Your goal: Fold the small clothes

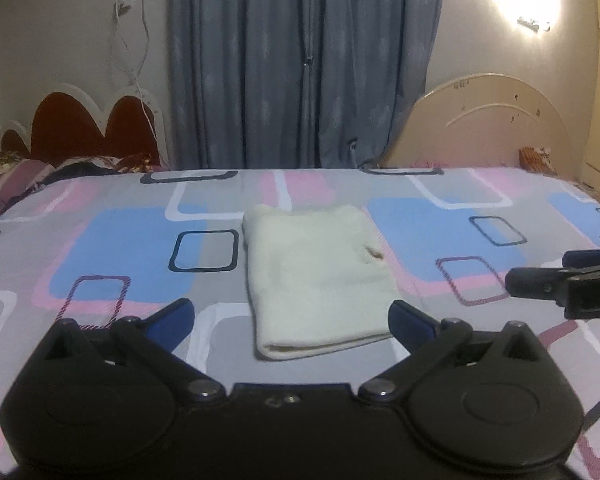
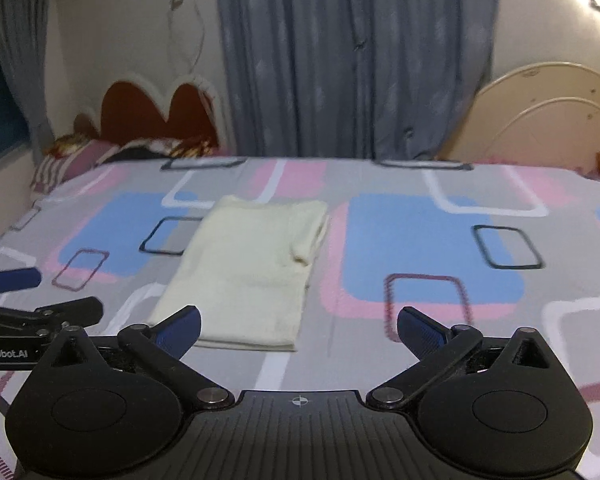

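Bed (image 1: 112, 240): patterned sheet in grey, pink and blue, pulled flat; it carries the one garment and nothing else within my reach.
Curtain (image 1: 300, 64): blue-grey, drawn, behind the bed; no bearing on the work.
Garment (image 1: 316, 280): cream, small, lying near the middle of the bed as a neat doubled rectangle, the folded edge toward me (a small notch shows on one side, cause not clear).
Left gripper (image 1: 290, 320): my blue pads stand wide apart, nothing between them, clear of the cloth.
Right gripper (image 2: 298, 330): likewise wide apart and empty, just short of the garment's near edge.
Containers: none in view; no basket, drawer or pile for folded items.
Progress: I judge this piece folded. Left to do: at most one more fold or setting it aside; no further clothes visible.
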The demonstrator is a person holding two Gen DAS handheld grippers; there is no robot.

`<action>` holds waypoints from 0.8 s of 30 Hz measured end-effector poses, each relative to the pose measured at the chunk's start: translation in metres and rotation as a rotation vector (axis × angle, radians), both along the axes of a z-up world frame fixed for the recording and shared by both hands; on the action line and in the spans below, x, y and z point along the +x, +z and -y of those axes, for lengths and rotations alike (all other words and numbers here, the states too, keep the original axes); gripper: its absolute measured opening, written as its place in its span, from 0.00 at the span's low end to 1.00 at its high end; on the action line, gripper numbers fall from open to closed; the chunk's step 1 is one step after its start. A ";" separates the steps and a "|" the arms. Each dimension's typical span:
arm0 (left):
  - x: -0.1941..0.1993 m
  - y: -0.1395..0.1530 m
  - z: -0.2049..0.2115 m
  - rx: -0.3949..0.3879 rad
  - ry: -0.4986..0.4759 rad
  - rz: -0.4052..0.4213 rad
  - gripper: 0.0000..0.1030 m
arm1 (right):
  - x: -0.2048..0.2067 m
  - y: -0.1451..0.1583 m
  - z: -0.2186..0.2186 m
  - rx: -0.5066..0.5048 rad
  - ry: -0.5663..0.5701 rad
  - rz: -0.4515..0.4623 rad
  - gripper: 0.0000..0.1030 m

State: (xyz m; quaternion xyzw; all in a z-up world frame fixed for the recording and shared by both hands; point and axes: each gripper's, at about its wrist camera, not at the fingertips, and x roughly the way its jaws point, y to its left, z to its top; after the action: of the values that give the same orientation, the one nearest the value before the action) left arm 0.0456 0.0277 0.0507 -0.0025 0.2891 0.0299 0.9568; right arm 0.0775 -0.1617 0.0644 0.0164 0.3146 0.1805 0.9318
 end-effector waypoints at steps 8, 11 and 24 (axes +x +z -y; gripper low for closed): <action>-0.032 0.019 0.023 -0.004 0.011 0.031 1.00 | -0.042 0.016 0.024 0.000 -0.016 0.043 1.00; -0.043 0.024 0.030 -0.007 0.001 0.036 1.00 | -0.055 0.019 0.029 0.007 -0.010 0.051 1.00; -0.069 0.032 0.042 -0.006 0.015 0.071 1.00 | -0.081 0.033 0.042 0.012 -0.017 0.084 1.00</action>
State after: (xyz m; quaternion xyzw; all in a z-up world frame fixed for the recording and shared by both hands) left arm -0.0237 -0.0139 0.0825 -0.0087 0.2550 0.0362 0.9662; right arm -0.0035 -0.2034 0.0972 0.0172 0.2742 0.1748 0.9455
